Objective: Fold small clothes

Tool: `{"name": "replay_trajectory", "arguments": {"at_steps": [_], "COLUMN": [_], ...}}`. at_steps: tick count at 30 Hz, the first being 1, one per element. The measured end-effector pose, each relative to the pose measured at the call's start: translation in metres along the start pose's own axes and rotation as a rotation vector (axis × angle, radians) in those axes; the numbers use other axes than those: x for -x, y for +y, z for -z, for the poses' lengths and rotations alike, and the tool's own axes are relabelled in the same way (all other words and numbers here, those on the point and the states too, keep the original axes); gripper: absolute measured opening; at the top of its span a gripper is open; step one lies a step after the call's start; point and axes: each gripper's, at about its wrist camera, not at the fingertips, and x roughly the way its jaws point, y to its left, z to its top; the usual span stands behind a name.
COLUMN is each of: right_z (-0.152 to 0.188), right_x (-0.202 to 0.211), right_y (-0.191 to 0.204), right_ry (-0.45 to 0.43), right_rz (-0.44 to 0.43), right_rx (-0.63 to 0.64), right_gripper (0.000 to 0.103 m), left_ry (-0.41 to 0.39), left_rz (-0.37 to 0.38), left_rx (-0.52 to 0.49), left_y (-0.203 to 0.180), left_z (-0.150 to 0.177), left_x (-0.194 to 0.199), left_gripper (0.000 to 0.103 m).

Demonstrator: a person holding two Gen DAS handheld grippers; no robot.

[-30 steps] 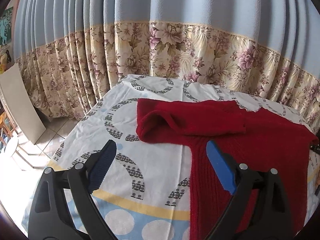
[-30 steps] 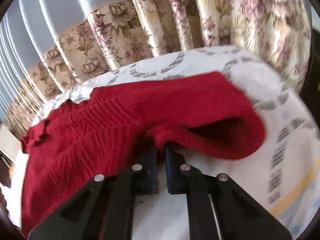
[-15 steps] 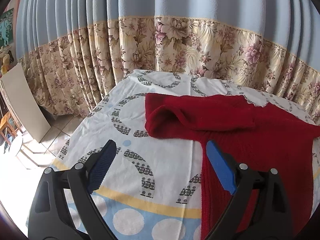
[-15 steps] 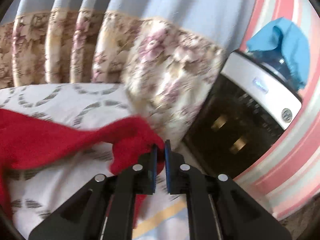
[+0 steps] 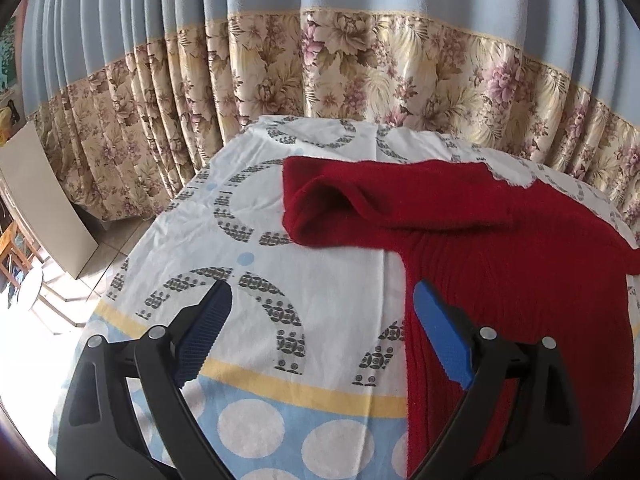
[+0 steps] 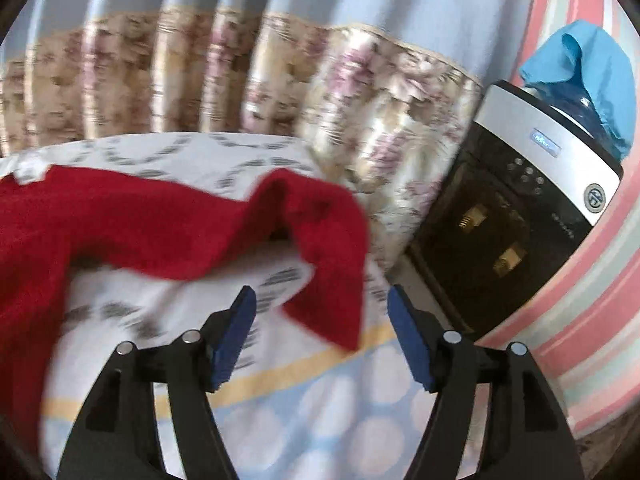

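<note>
A small dark red knit sweater (image 5: pixel 500 248) lies on a table under a white patterned cloth (image 5: pixel 320 280). Its one sleeve (image 5: pixel 360 208) stretches flat toward the left. My left gripper (image 5: pixel 320 300) hovers open above the cloth, its right pad over the sweater's left edge, nothing between the fingers. In the right wrist view the other sleeve (image 6: pixel 312 232) hangs loose, its cuff dropping just ahead of my right gripper (image 6: pixel 318 304). Those jaws are opening; the cuff sits beyond the blue pads (image 6: pixel 236 328), which do not press on it.
A blue and floral curtain (image 5: pixel 320 80) hangs right behind the table. A water dispenser (image 6: pixel 520 208) with a blue cloth on its bottle stands off the table's right end, by a pink striped wall. A beige board (image 5: pixel 44 200) leans at the far left on a tiled floor.
My right gripper swung the sleeve out toward the table's right end, then let go of the cuff and now stands open. The left gripper stayed open, drifting slightly so the sweater sits further right.
</note>
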Motion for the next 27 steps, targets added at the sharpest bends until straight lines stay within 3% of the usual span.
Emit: {"name": "replay_trajectory", "arguments": {"at_steps": [5, 10, 17, 24, 25, 27], "right_z": [0.006, -0.004, -0.053, -0.071, -0.071, -0.07], "right_x": [0.025, 0.03, 0.012, 0.014, 0.015, 0.014], "right_y": [0.024, 0.046, 0.102, 0.156, 0.16, 0.164], "right_ry": [-0.028, -0.065, -0.093, -0.089, -0.087, -0.08], "right_rz": [-0.118, -0.157, -0.263, -0.361, -0.371, -0.376], "right_rx": [-0.002, -0.002, -0.065, -0.03, -0.027, -0.022], "right_gripper": [0.074, 0.077, 0.082, 0.083, 0.083, 0.083], "left_ry": [-0.035, -0.069, -0.026, 0.022, 0.038, 0.092], "left_rz": [0.039, 0.044, 0.078, 0.116, 0.098, 0.106], "left_rx": [-0.072, -0.129, -0.132, -0.184, -0.2, -0.232], "left_y": [-0.03, -0.073, -0.124, -0.166, -0.169, -0.173], "left_z": [-0.017, -0.032, -0.043, -0.049, -0.049, -0.048], "left_x": [-0.01, -0.035, -0.071, -0.103, -0.111, -0.127], "left_gripper": [0.092, 0.093, 0.093, 0.093, 0.089, 0.064]}}
